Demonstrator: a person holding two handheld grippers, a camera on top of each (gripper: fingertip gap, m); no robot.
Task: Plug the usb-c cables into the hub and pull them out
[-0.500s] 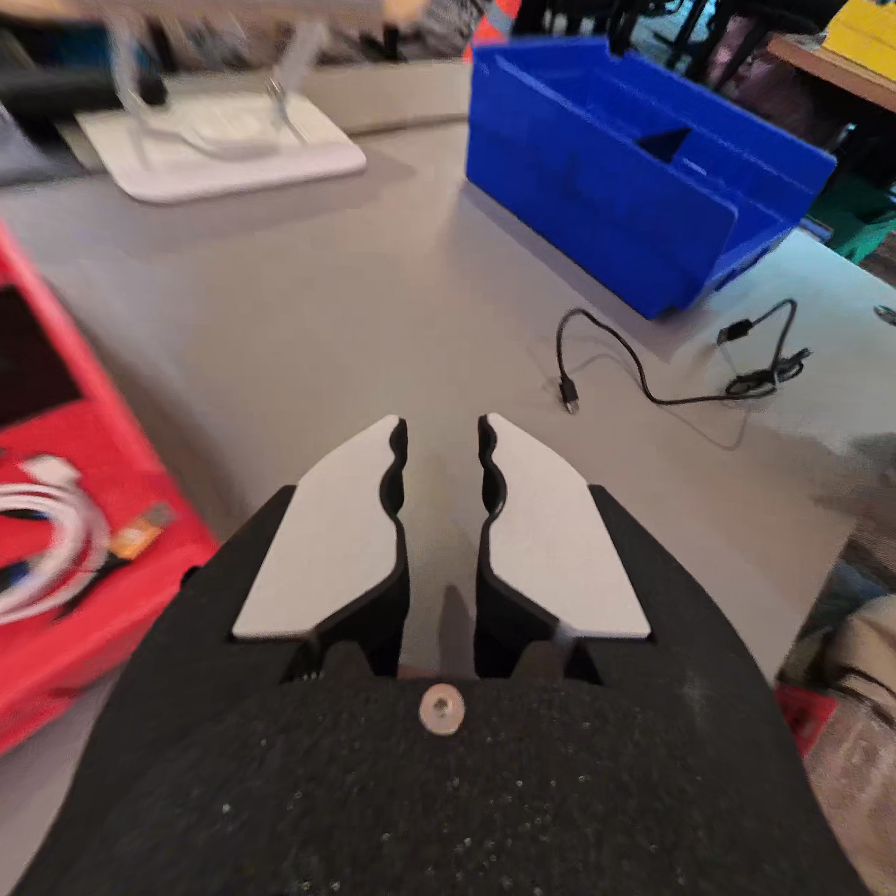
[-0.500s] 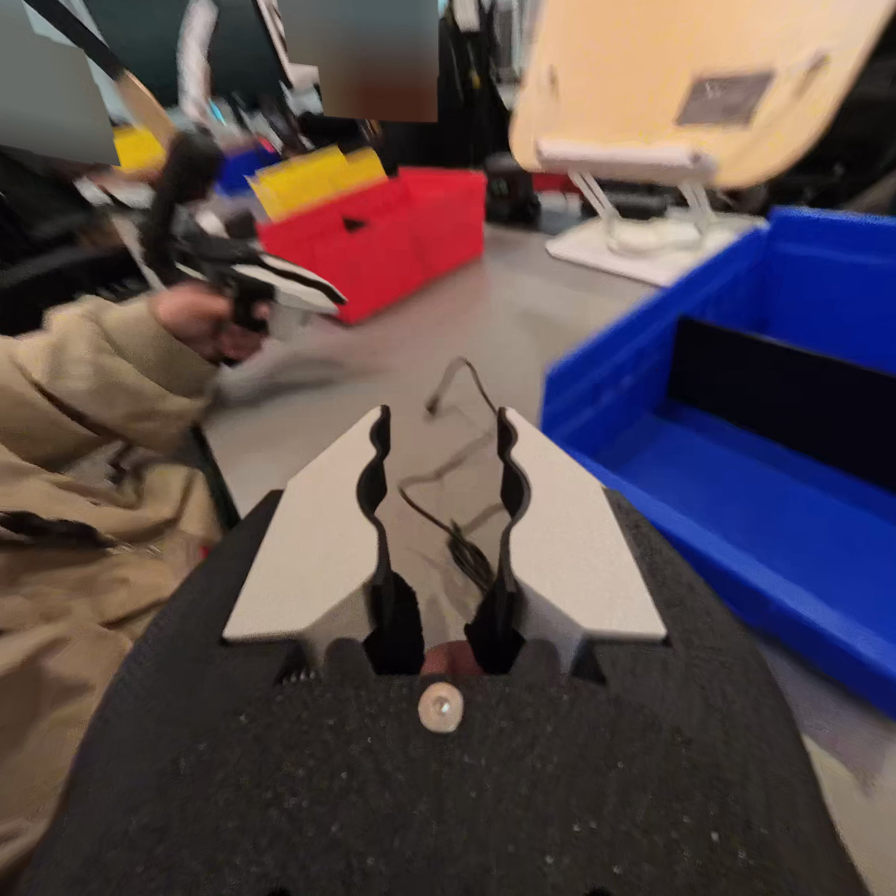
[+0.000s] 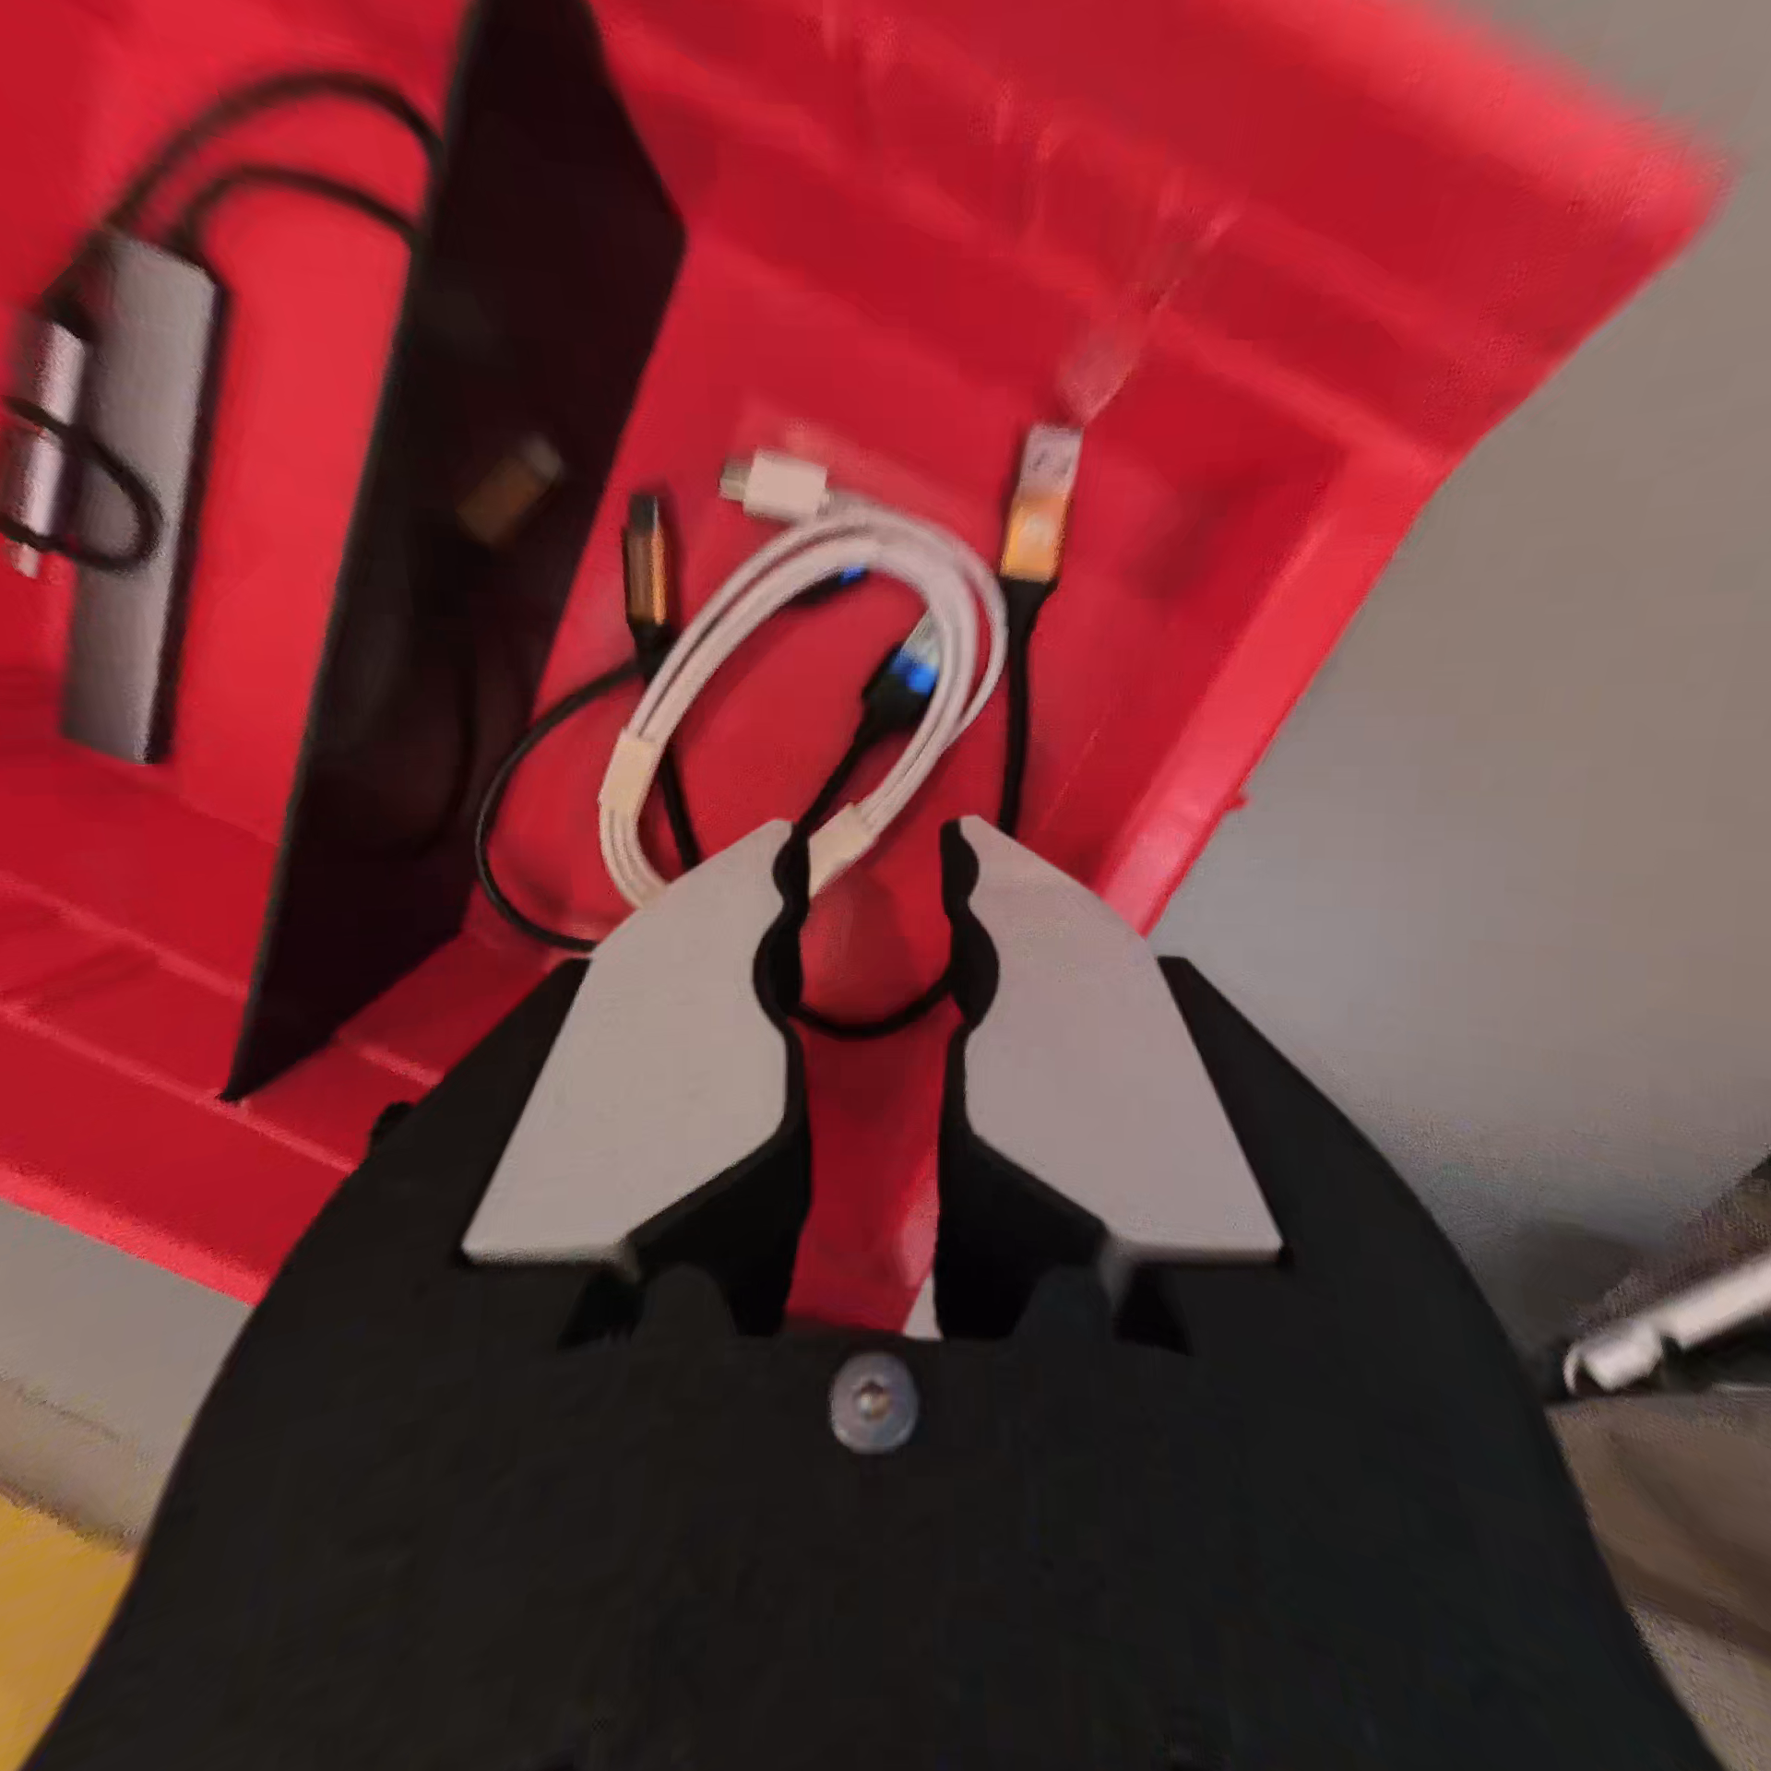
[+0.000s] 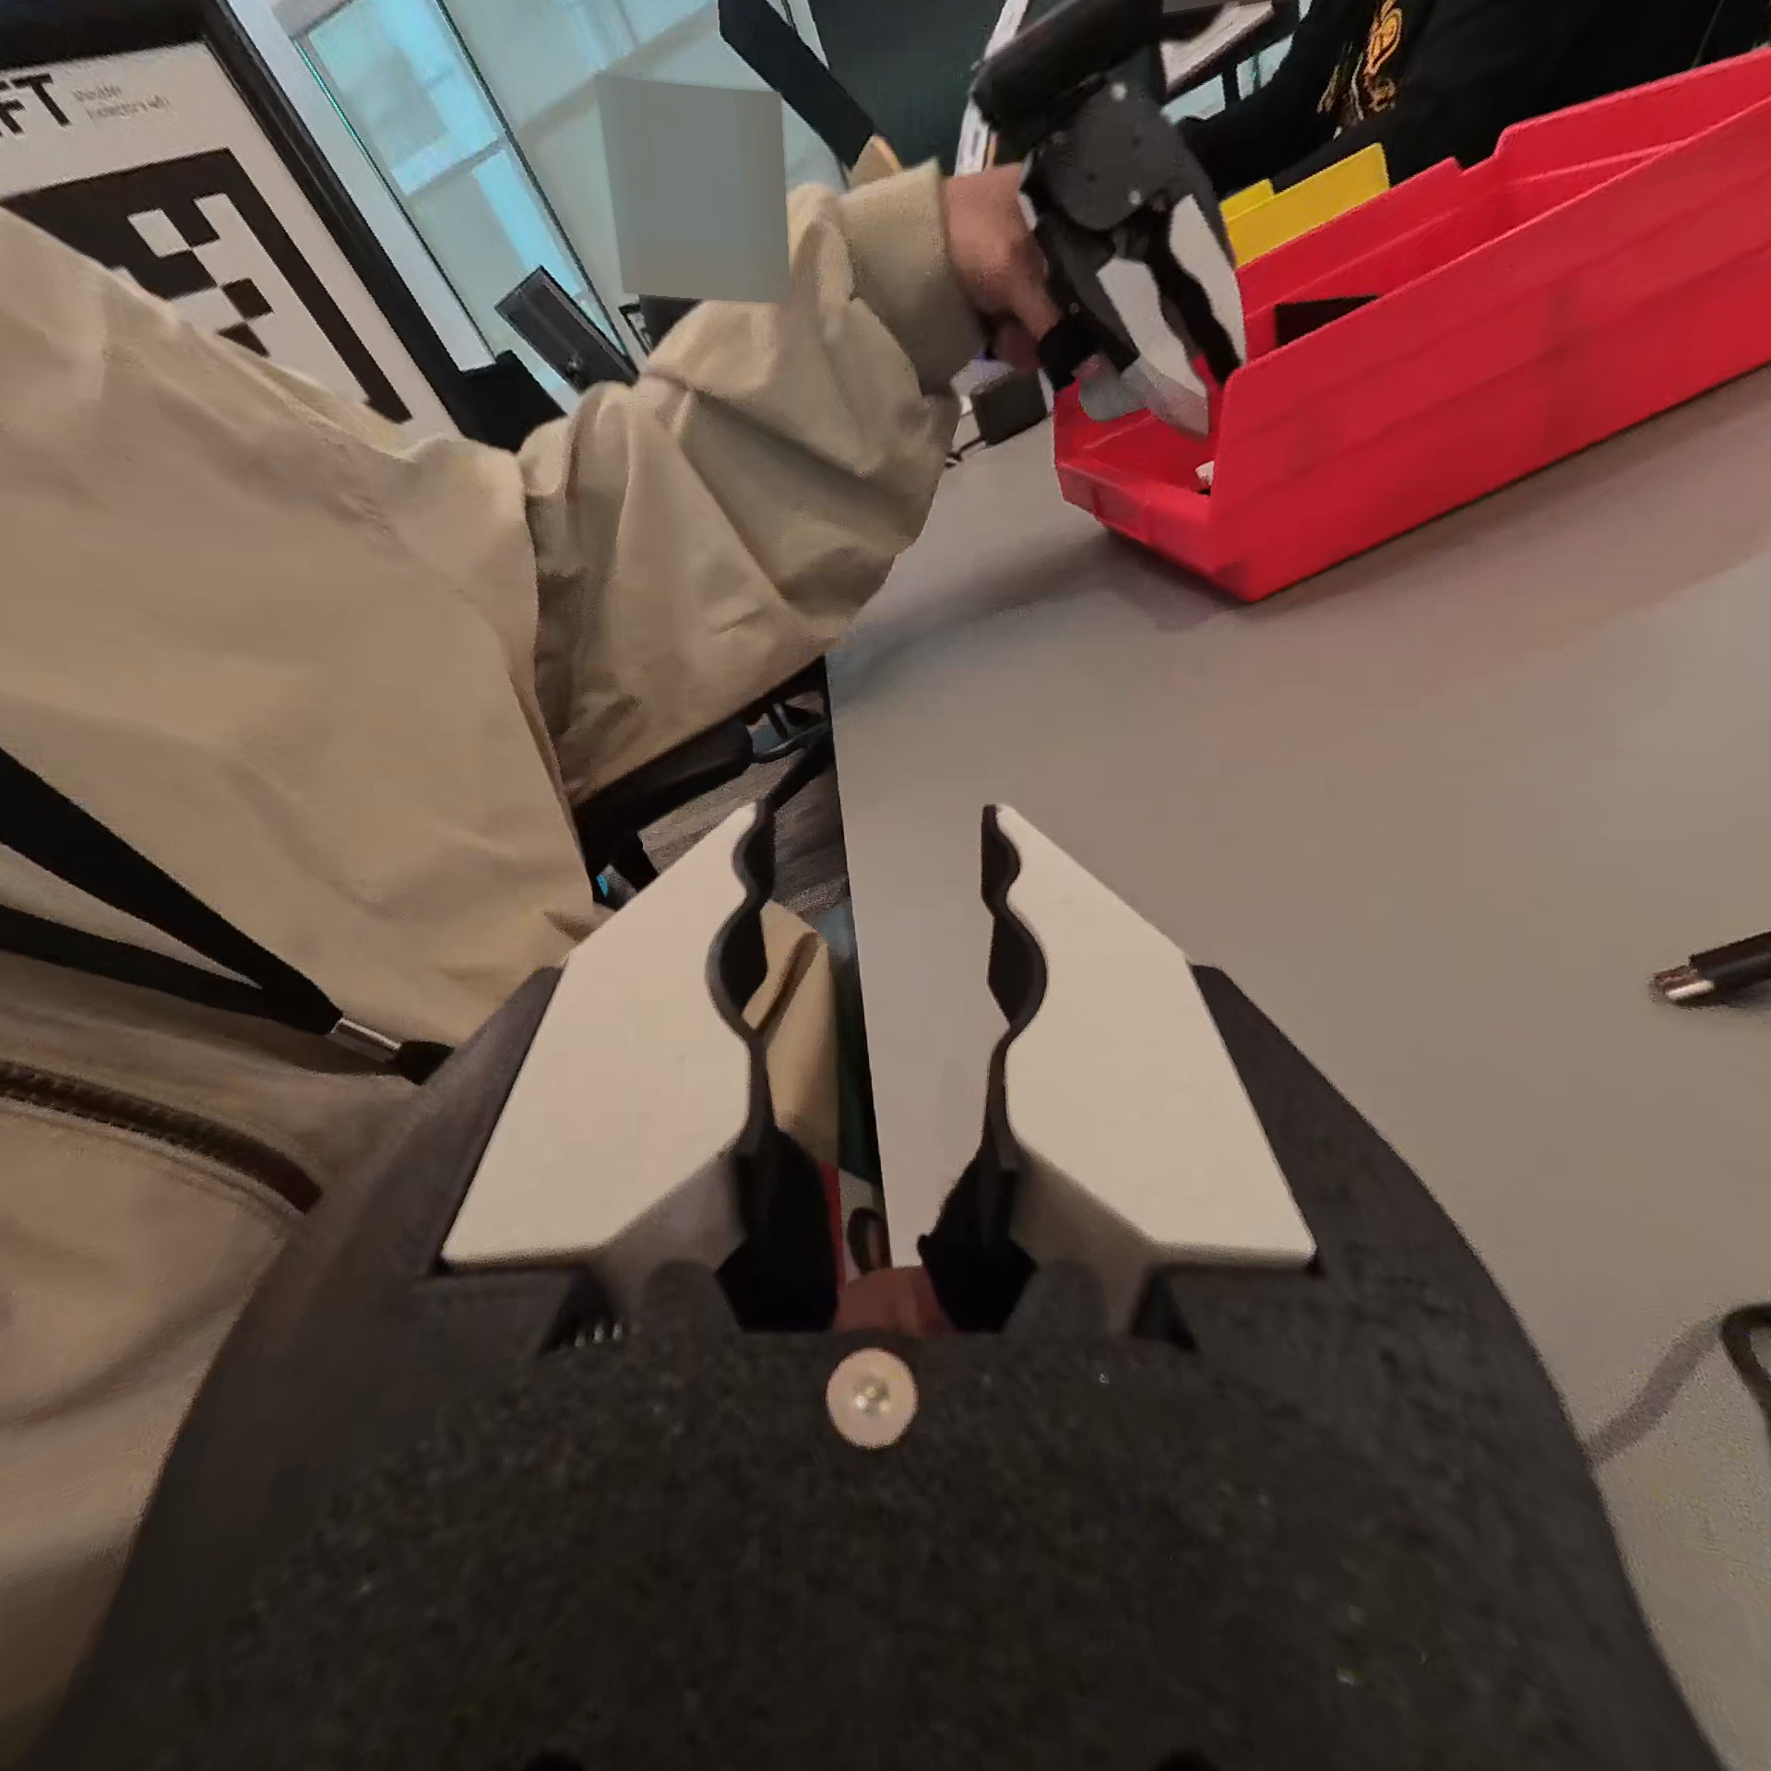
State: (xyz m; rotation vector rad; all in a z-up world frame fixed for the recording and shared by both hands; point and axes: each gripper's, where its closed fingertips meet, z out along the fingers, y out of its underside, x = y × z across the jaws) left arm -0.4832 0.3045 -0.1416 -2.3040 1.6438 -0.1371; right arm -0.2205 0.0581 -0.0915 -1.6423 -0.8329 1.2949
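In the left wrist view my left gripper (image 3: 867,834) is open and empty, pointing down into a red bin (image 3: 1198,287). Below its tips lie a coiled white cable (image 3: 815,671) and a black cable with gold plugs (image 3: 1040,522). A grey hub (image 3: 134,498) lies in the bin's other compartment, behind a black divider (image 3: 460,537). In the right wrist view my right gripper (image 4: 872,824) is open and empty over the grey table's near edge (image 4: 1246,767). The left gripper (image 4: 1164,316) shows there, dipping into the red bin (image 4: 1437,412). A black cable plug (image 4: 1715,977) lies at the right.
A person's beige sleeve (image 4: 479,527) fills the left of the right wrist view. A yellow bin (image 4: 1313,196) stands behind the red one. A black cable loop (image 4: 1749,1361) shows at the right edge of the table. Spacing between my two grippers at the tips: around 35 cm. My left gripper's tips are some 20 cm from the grey hub (image 3: 134,498).
My left gripper has swung left from the table to over the red bin and opened a little wider. My right gripper has turned left, away from the blue bin, and now faces the table edge.
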